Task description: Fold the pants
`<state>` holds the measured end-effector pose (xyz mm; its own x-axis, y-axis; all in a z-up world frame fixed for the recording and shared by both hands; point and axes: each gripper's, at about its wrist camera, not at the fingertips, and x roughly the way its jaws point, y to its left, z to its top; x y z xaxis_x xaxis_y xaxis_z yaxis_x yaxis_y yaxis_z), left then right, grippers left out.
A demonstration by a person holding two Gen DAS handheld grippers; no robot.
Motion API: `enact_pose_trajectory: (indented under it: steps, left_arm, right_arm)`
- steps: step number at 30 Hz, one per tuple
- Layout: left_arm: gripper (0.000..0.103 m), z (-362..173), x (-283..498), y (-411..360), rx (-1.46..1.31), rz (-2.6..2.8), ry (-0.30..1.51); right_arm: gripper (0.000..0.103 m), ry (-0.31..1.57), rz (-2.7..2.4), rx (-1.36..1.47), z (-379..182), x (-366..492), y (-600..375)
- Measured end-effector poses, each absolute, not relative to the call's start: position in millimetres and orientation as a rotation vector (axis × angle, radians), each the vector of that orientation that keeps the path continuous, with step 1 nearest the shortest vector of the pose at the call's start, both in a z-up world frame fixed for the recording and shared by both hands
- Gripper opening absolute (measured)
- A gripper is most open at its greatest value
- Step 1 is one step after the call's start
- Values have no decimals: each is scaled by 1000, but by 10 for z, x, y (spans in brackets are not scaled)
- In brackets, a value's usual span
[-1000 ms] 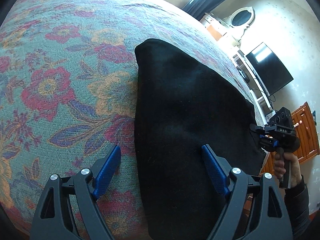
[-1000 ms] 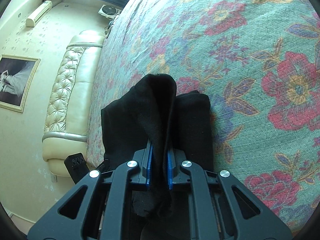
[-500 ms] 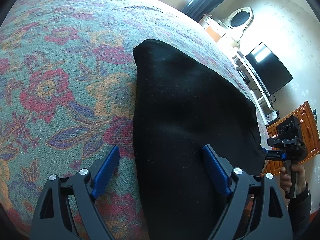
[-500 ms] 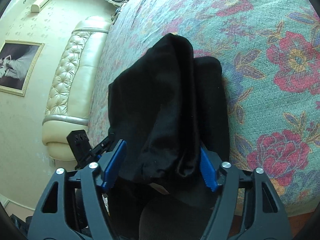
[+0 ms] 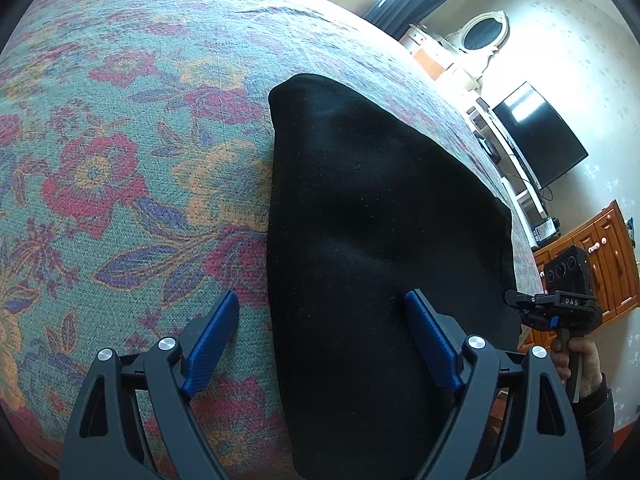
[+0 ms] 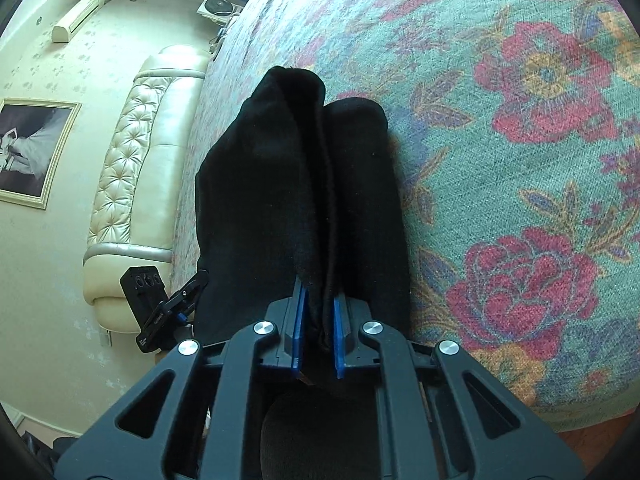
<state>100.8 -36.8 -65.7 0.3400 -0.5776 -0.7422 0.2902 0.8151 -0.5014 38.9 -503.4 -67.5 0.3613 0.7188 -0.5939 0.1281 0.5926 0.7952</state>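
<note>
Right gripper [image 6: 317, 332] jaws pinch soft black pants [image 6: 304, 184]; left gripper [image 5: 320, 344] jaws wide.

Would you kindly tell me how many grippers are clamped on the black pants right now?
1. The right gripper is shut on a fold of the black pants. The left gripper hovers open, straddling their near edge over the floral bedspread.

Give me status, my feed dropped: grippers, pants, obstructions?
Left gripper open, straddling the pants' edge. Right gripper shut on a raised fold of pants. Pants lie on the floral bedspread; nothing in the way.
</note>
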Motion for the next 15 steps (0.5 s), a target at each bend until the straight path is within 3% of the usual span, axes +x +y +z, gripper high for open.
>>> enact_pose_trajectory:
  steps: [15]
  left_arm:
    - [84, -627, 1023, -419, -288, -595, 1094]
  right_arm:
    - [11, 1149, 430, 919, -734, 294, -5266]
